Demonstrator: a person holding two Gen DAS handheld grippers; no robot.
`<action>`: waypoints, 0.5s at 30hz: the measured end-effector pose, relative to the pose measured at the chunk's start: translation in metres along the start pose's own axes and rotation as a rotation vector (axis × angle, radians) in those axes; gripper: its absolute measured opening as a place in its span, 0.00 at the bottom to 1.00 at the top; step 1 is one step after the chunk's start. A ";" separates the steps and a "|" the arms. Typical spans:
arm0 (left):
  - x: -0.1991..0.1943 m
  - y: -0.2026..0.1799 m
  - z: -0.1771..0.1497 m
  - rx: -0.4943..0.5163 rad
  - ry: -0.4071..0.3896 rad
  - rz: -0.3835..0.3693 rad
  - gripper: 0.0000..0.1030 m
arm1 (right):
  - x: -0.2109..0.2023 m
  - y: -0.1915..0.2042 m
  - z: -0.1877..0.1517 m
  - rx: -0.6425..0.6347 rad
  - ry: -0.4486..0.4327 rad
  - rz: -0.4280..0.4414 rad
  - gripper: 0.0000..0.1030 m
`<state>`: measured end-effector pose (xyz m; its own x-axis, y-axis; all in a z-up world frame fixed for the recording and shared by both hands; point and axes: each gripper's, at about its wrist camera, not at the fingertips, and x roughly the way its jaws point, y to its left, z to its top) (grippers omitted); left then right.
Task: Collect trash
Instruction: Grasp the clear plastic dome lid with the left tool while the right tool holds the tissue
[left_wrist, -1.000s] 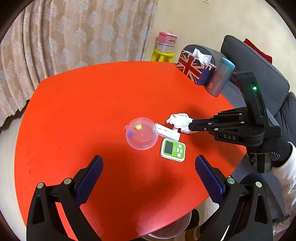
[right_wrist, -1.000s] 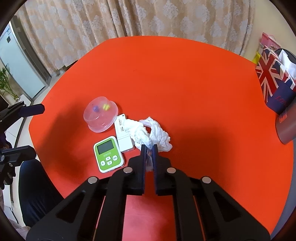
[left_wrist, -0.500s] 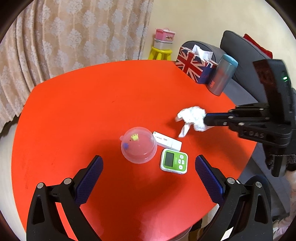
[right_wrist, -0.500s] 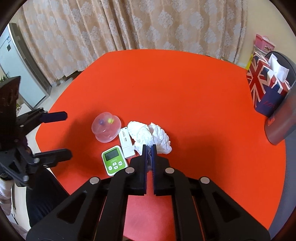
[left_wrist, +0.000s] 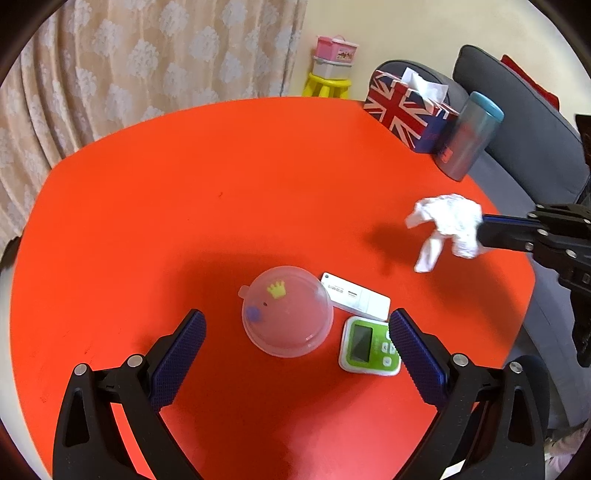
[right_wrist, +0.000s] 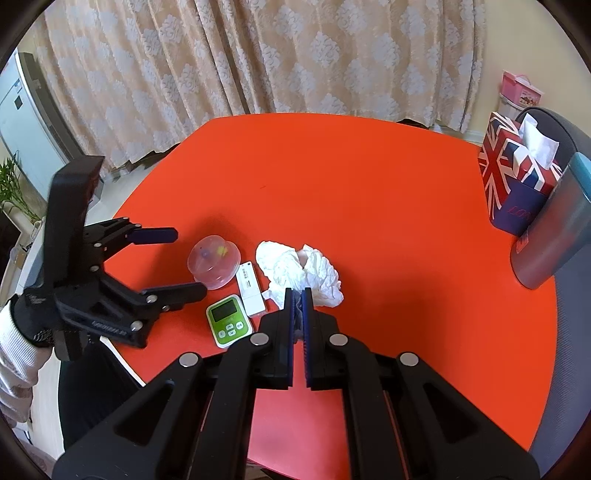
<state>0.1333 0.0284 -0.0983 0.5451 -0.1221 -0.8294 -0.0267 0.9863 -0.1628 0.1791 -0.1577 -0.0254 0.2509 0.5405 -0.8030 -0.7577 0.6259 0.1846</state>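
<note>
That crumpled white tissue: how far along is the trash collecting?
Picked up: the right gripper is shut on the crumpled tissue, which hangs clear of the red table. In hand: the left gripper, fingers closing, flanks the clear dome lid without touching it. Left: binning both; no bin is clearly visible.

The left gripper's finger (left_wrist: 413, 347) hides the green timer's (left_wrist: 364, 349) right edge.

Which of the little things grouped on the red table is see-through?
The domed plastic lid, with a yellow crown on top. The white stick and green timer beside it are solid-coloured.
</note>
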 end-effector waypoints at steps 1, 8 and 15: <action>0.003 0.001 0.001 -0.003 0.008 -0.004 0.84 | -0.001 -0.001 0.000 0.000 -0.001 -0.001 0.03; 0.013 0.007 -0.002 -0.024 0.034 -0.019 0.50 | -0.002 -0.001 -0.003 0.008 -0.007 0.000 0.03; 0.006 0.009 -0.004 -0.035 0.014 -0.016 0.49 | -0.003 -0.001 -0.004 0.008 -0.014 0.004 0.03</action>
<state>0.1329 0.0365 -0.1069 0.5341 -0.1398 -0.8338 -0.0478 0.9797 -0.1948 0.1767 -0.1617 -0.0254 0.2564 0.5511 -0.7941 -0.7538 0.6283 0.1926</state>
